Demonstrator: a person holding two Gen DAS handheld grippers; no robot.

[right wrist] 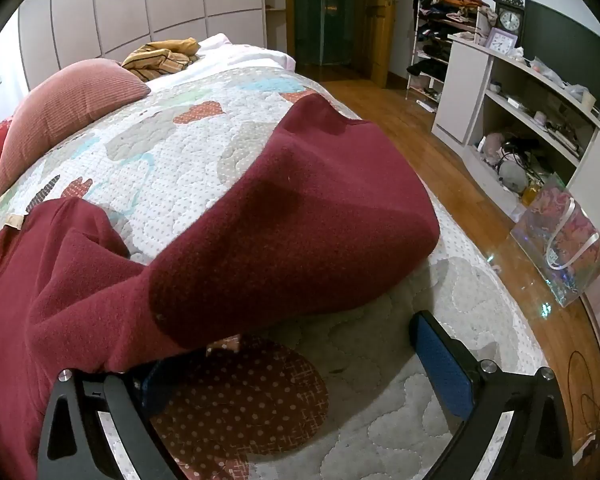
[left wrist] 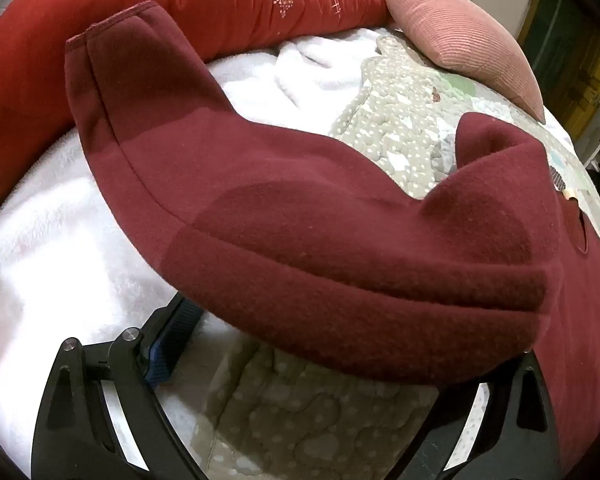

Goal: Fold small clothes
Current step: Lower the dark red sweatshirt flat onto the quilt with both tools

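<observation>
Bedroom scene: quilted bedspread [right wrist: 172,168] covers the bed, with a white fleece blanket [left wrist: 40,260] only my left wrist view shows. Same view has the long red bolster [left wrist: 220,4] curving along the far edge; pink ribbed pillow [left wrist: 460,32] appears in both. Right view alone gives the wood floor [right wrist: 440,152], white shelving unit [right wrist: 520,92], clock [right wrist: 509,20], clothes rack [right wrist: 440,32], a gift bag [right wrist: 560,240] and a striped yellow garment [right wrist: 164,56] at the bed's far end.

Maroon sweatshirt [left wrist: 320,240] lies on the bed across both views, one sleeve reaching toward the bolster with cuff open, the other bunched in front of my right gripper [right wrist: 300,364].

My left gripper [left wrist: 340,344]: jaws spread, cloth draped over the right finger, nothing pinched. Right jaws also spread wide; fabric overlaps the left finger, blue pad [right wrist: 440,360] bare.
</observation>
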